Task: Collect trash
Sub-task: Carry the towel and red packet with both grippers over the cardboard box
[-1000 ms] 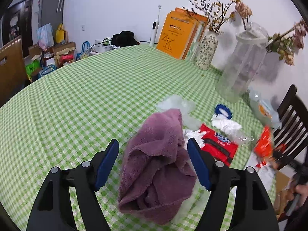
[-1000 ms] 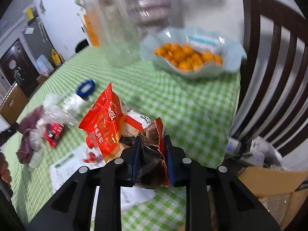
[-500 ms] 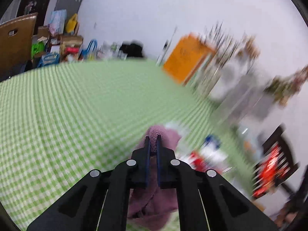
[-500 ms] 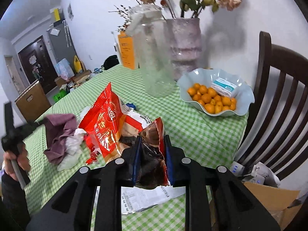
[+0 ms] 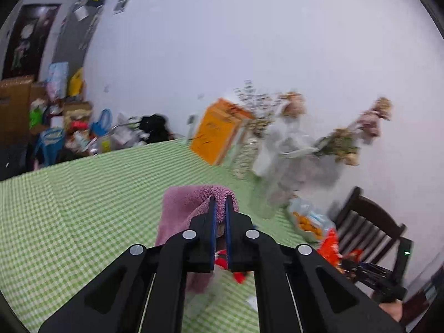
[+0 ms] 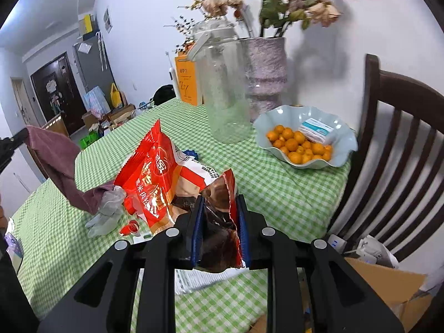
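Left tongs (image 5: 219,211): blue pads nearly together, clamped on a fold of the purple towel (image 5: 184,208), which is lifted off the table (image 5: 69,208). Left view is motion-blurred; an orange book (image 5: 217,133) and dried flowers (image 5: 344,141) stand far right, writing unreadable.

Right tongs (image 6: 220,222): clamped on the torn, dark foil end of a red snack bag (image 6: 155,177), held above the table's near right corner. Red face carries white Chinese characters, too creased to read.

Right view only: the towel hangs from the left tongs at far left, its lower end draped on the table beside a clear plastic glove (image 6: 106,213). A small red wrapper (image 6: 130,227) and a printed paper sheet (image 6: 199,277) lie near the tongs. Further off, a clear jar (image 6: 222,88), a grey-purple vase (image 6: 266,77), and a pale bowl (image 6: 344,141) of small oranges with a white-and-teal packet on top. Dark wooden chair (image 6: 388,127) at right; cardboard box (image 6: 388,291) below it on the floor.
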### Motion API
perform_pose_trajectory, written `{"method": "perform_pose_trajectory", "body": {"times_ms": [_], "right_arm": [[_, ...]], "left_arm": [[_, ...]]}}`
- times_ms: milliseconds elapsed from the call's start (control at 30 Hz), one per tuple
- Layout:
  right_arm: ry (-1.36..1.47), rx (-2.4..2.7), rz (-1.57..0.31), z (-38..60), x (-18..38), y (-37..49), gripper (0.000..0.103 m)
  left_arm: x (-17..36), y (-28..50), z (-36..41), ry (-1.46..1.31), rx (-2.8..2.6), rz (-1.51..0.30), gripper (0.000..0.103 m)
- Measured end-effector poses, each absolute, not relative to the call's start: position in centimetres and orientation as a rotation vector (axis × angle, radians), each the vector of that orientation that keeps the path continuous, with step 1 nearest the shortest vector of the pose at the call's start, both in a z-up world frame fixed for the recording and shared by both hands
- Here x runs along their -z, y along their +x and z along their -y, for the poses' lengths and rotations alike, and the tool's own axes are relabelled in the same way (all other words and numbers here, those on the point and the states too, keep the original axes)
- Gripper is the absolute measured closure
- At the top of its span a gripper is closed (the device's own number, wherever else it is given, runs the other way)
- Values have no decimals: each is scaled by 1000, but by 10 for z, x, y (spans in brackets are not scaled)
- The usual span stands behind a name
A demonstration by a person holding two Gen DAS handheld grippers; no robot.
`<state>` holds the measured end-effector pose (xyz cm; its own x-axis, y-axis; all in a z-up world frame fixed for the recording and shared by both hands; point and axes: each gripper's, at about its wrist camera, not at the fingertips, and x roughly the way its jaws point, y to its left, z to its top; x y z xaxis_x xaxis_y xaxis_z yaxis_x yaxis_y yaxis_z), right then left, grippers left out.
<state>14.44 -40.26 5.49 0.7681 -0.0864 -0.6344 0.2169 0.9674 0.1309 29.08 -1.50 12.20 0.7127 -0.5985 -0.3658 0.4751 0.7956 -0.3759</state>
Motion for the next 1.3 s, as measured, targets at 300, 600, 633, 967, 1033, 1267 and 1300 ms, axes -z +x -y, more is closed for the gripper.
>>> {"method": "perform_pose_trajectory", "body": {"times_ms": [300, 600, 633, 967, 1033, 1267, 1300], "right_arm": [[175, 257, -670, 450, -53, 71, 80], [192, 324, -645, 505, -56, 5, 80], [192, 327, -645, 509, -57, -1, 80], [233, 386, -659, 552, -40, -75, 80], [243, 407, -682, 562, -29, -87, 80], [240, 427, -782, 580, 12, -107, 80], [235, 438, -805, 582, 22, -109, 79]], "left_arm": [[-212, 252, 46, -181, 651, -369, 101], [-301, 190, 125, -20, 716, -237, 100], [-310, 182, 136, -10, 734, -232, 100], [-322, 120, 221, 11, 961, -244, 100], [-312, 110, 243, 18, 997, -274, 100], [-256, 85, 319, 78, 1119, -410, 100], [-248, 81, 329, 83, 1137, -427, 100]]}}
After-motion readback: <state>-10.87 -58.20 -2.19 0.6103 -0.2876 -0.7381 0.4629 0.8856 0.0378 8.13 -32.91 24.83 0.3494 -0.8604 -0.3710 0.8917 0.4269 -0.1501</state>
